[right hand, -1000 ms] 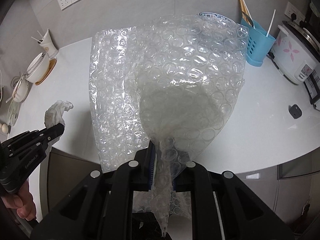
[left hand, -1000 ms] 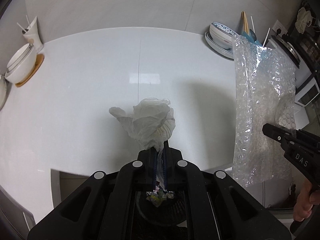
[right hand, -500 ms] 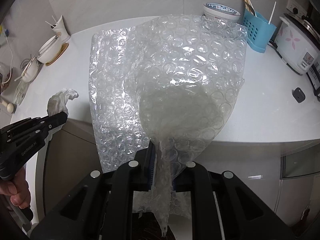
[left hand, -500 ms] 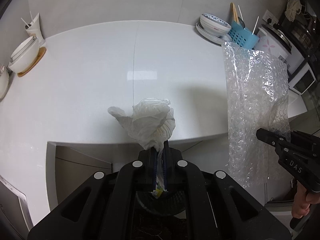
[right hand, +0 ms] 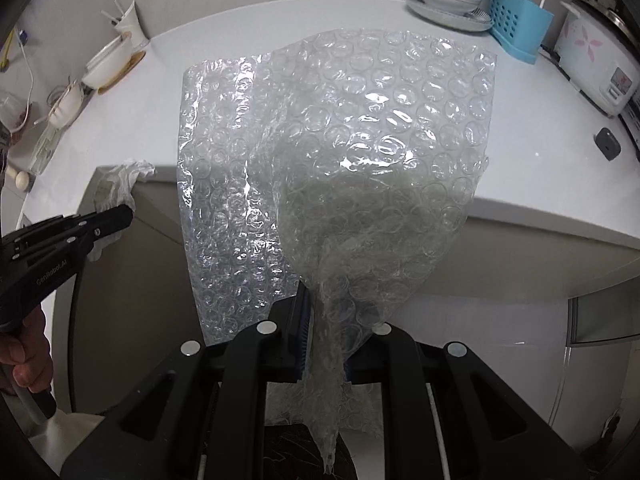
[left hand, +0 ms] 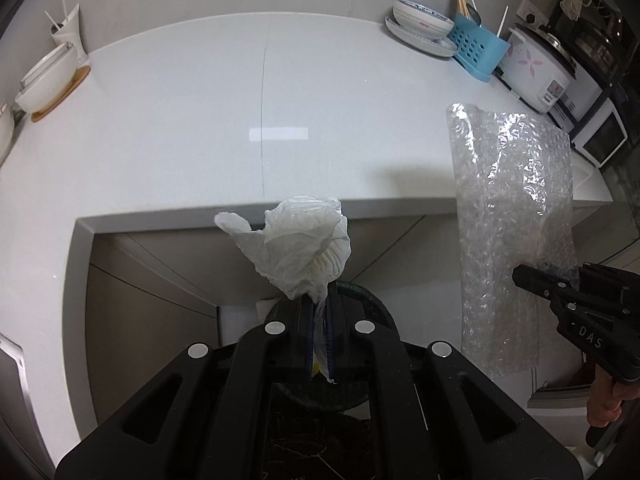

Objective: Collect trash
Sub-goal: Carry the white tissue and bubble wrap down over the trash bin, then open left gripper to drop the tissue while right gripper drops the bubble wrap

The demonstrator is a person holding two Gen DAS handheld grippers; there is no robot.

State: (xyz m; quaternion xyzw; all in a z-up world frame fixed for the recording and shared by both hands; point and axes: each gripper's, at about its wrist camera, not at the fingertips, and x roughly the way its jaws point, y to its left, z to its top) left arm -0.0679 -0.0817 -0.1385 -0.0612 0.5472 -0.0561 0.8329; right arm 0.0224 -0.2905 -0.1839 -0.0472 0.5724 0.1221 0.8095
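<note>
My left gripper [left hand: 318, 300] is shut on a crumpled white tissue [left hand: 298, 246] and holds it in the air in front of the white counter's edge [left hand: 168, 220]. Below the jaws a dark round bin [left hand: 360, 300] shows partly. My right gripper [right hand: 320, 308] is shut on a clear bubble wrap sheet [right hand: 340, 152] that stands up and hides much of that view. The right gripper [left hand: 532, 280] with the bubble wrap [left hand: 512, 208] shows at the right of the left wrist view. The left gripper [right hand: 124, 214] with the tissue [right hand: 128, 176] shows at the left of the right wrist view.
On the counter stand stacked bowls on a plate [left hand: 420, 24], a blue utensil holder [left hand: 476, 48], a white rice cooker [left hand: 540, 72] and a white bowl on a wooden coaster [left hand: 48, 84]. Beige cabinet fronts [left hand: 160, 320] are below the counter.
Both grippers have pulled back from above the counter to in front of its edge, each still holding its trash. The bin below now shows more.
</note>
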